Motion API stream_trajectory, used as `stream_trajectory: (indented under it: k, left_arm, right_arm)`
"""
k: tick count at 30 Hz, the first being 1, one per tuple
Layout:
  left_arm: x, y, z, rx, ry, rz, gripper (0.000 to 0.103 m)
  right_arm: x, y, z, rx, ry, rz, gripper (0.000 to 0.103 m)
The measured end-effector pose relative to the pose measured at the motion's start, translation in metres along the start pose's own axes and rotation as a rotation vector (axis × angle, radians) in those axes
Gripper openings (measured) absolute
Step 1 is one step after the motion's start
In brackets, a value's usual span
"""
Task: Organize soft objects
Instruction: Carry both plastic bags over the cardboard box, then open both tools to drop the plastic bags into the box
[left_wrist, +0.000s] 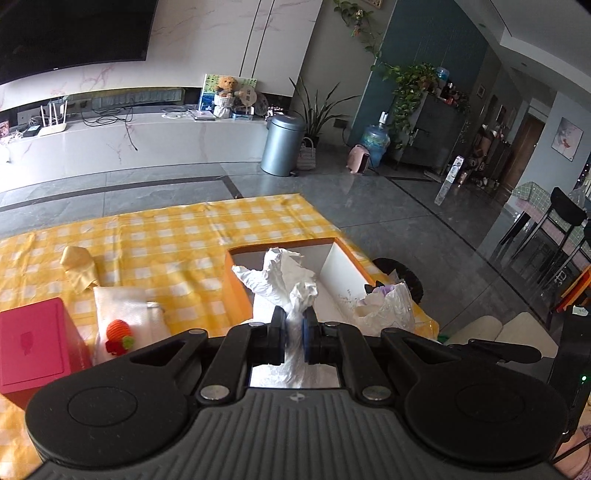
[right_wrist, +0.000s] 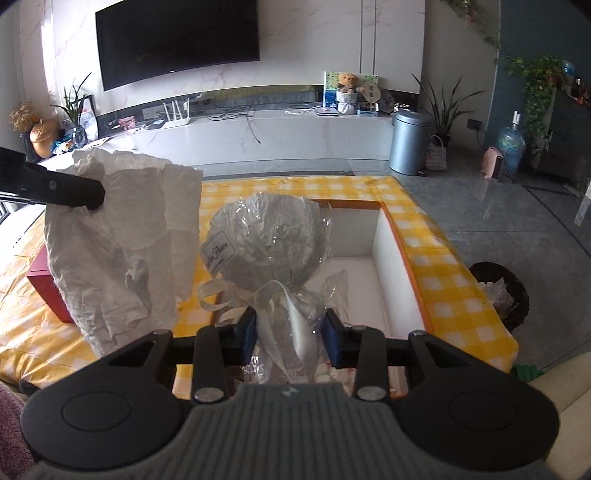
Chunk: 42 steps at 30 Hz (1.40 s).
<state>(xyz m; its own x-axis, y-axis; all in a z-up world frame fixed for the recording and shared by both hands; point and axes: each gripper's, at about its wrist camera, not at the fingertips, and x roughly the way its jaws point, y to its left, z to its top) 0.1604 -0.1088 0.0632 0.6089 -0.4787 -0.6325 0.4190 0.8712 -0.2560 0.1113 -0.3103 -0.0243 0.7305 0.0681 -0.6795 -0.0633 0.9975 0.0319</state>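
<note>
My left gripper (left_wrist: 294, 332) is shut on a crumpled white paper towel (left_wrist: 286, 280) and holds it above the near left of the orange-rimmed white box (left_wrist: 343, 266). The towel also hangs at the left of the right wrist view (right_wrist: 122, 236), pinched by the left fingertips (right_wrist: 74, 192). My right gripper (right_wrist: 290, 336) is part-closed around the neck of a cellophane-wrapped white flower ball (right_wrist: 266, 240) with a ribbon, held over the box (right_wrist: 388, 258).
A yellow checked cloth (left_wrist: 166, 236) covers the table. On it lie a pink box (left_wrist: 33, 343), a white pouch with a knitted strawberry (left_wrist: 118, 332), a yellow cloth (left_wrist: 79, 267) and a white plastic bag (left_wrist: 388, 306). A black waste bin (right_wrist: 498, 291) stands by the table's right edge.
</note>
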Motion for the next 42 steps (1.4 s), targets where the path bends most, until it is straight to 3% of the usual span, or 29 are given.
stream_trajectory:
  k: [4,11,21,30,36,38,42]
  left_arm:
    - [0.028,-0.017,0.010,0.026,0.001,-0.018,0.009]
    - [0.085,-0.033,0.028,0.157,0.002,0.046,0.009]
    - [0.170,-0.024,0.021,0.216,0.136,0.075,0.009]
    - [0.198,-0.025,0.005,0.306,0.234,0.108,0.012]
    - [0.197,-0.025,0.002,0.314,0.232,0.108,0.026]
    - [0.193,-0.028,0.002,0.326,0.224,0.096,0.042]
    - [0.183,-0.032,0.005,0.325,0.203,0.077,0.055]
  right_arm:
    - [0.009,-0.018,0.005,-0.014,0.023,-0.023,0.037]
    - [0.040,-0.042,0.021,-0.018,0.054,-0.050,0.037]
    - [0.106,-0.053,0.032,-0.071,0.153,-0.062,0.037]
    - [0.152,-0.049,0.024,-0.148,0.248,-0.072,0.038]
    - [0.156,-0.045,0.020,-0.190,0.262,-0.088,0.042]
    - [0.153,-0.044,0.020,-0.202,0.259,-0.095,0.045]
    - [0.142,-0.040,0.020,-0.231,0.246,-0.107,0.058]
